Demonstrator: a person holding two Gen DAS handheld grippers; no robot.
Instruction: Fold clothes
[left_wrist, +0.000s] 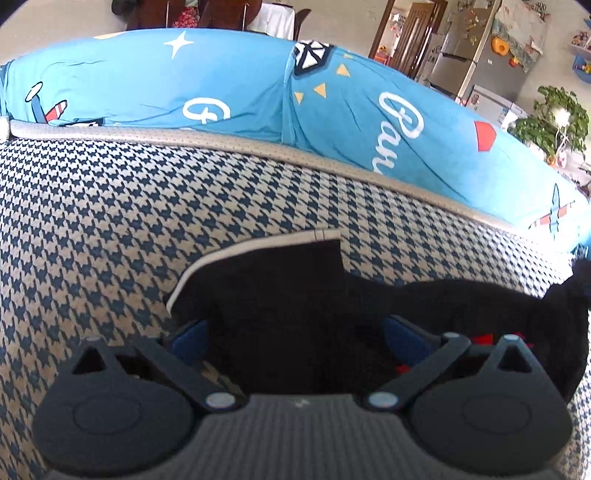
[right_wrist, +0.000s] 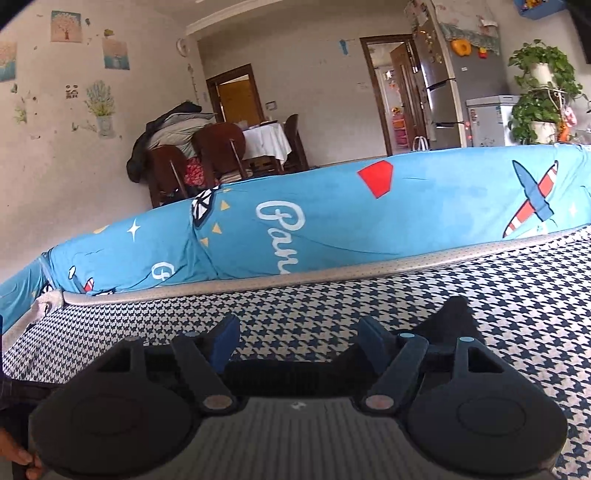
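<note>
A black garment (left_wrist: 280, 280) with a white-trimmed edge lies on the houndstooth cushion (left_wrist: 110, 221). It is bunched toward the right in the left wrist view. My left gripper (left_wrist: 295, 338) hangs just over it, open wide, with its blue pads (left_wrist: 188, 339) on either side of the cloth and not pressing on it. In the right wrist view my right gripper (right_wrist: 299, 341) is open too, low over the same cushion (right_wrist: 517, 314). A corner of the black garment (right_wrist: 450, 321) shows past its right finger, and more dark cloth lies under the gripper's base. Bare cushion shows between its fingertips.
A grey piped edge (right_wrist: 332, 273) borders the cushion, with a blue printed cover (right_wrist: 332, 221) rising behind it. Beyond stand wooden chairs (right_wrist: 218, 151), a table with a white cloth, a fridge (right_wrist: 443, 81) and potted plants (right_wrist: 543, 96). A person's hand (right_wrist: 14, 454) grips the right tool.
</note>
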